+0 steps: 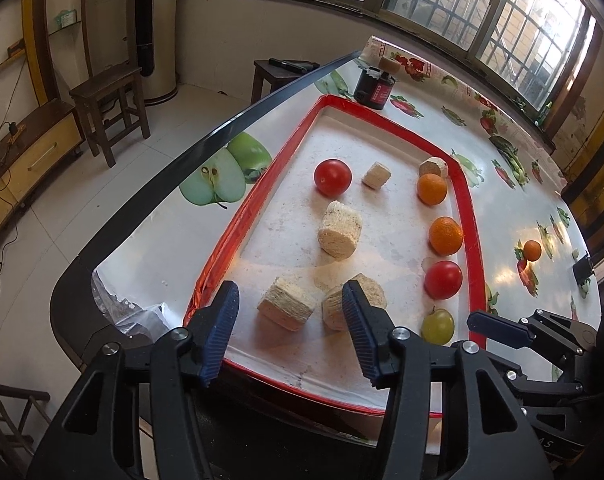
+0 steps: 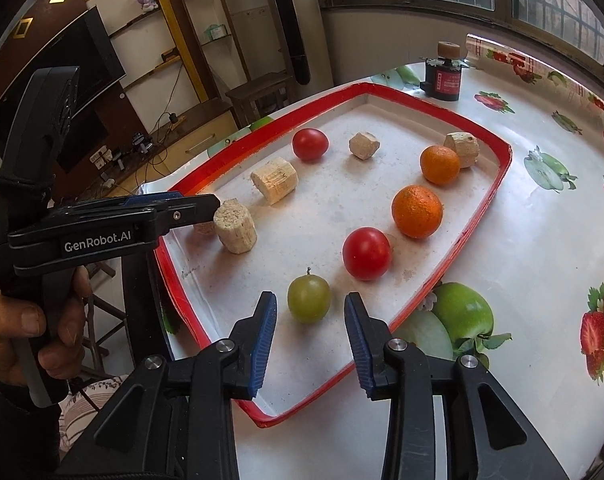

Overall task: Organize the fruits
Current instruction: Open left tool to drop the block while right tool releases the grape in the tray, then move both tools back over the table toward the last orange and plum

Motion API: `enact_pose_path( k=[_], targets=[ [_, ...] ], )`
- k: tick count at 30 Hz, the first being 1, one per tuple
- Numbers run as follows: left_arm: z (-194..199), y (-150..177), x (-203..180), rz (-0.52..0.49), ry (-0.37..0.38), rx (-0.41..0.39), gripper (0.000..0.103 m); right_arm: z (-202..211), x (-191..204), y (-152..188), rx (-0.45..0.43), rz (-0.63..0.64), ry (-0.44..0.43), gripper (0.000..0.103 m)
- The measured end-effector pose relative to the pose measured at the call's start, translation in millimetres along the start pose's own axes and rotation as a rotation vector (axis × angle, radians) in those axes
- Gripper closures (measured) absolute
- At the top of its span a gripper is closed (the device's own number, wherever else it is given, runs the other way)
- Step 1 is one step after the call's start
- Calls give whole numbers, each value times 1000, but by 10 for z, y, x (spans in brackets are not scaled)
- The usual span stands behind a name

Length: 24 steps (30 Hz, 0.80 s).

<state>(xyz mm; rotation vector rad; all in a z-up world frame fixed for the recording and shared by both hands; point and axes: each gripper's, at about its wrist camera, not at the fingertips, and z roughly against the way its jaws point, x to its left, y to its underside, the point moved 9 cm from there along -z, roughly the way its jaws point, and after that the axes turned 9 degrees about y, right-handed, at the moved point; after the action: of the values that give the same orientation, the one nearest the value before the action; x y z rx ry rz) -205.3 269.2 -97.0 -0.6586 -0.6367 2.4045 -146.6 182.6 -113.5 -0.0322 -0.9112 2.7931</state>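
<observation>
The shallow white tray with a red rim (image 2: 498,184) lies on a glossy table with a fruit-print cover (image 2: 542,240). Along the right side of the tray the fruits already make a line: a small green round fruit with a stem (image 2: 309,298), a red tomato (image 2: 367,253), a large orange mandarin (image 2: 417,211) and a second mandarin (image 2: 439,164). Another red tomato (image 1: 332,177) sits apart, near the far left of the tray, and one small orange fruit (image 1: 532,250) lies outside, on the table.

The right gripper (image 2: 310,340) stands with its jaws apart, and the green fruit lies just beyond its tips – the pads do not press on it. The left gripper (image 1: 290,334) is open wide and empty; two pale fibrous cylinder blocks (image 1: 287,309) lie in front of it, one just beside the right finger.

The green fruit seems to be placed, so the step in hand is probably the release. To do it well, the person should draw the right gripper straight back without touching the fruit, because it is round and can roll easily. For the lone tomato, the left gripper should pass over the blocks – not push them – and close softly on the widest part.
</observation>
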Motion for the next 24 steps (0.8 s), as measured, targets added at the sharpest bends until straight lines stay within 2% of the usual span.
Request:
enact_pose_path(
  k=[5, 10, 13, 24],
  targets=[
    [39, 1, -99, -20, -1, -6, 51, 190, -112, 41, -29, -26, 11, 60],
    [100, -12, -253, -45, 13, -16, 51, 393, -323, 140, -48, -66, 27, 58],
    [124, -21, -377, -64, 24, -20, 51, 546, -505, 234, -69, -97, 53, 49],
    [50, 48, -942, -135, 85, -1, 51, 897, -1304, 780, -66, -264, 145, 45]
  ],
)
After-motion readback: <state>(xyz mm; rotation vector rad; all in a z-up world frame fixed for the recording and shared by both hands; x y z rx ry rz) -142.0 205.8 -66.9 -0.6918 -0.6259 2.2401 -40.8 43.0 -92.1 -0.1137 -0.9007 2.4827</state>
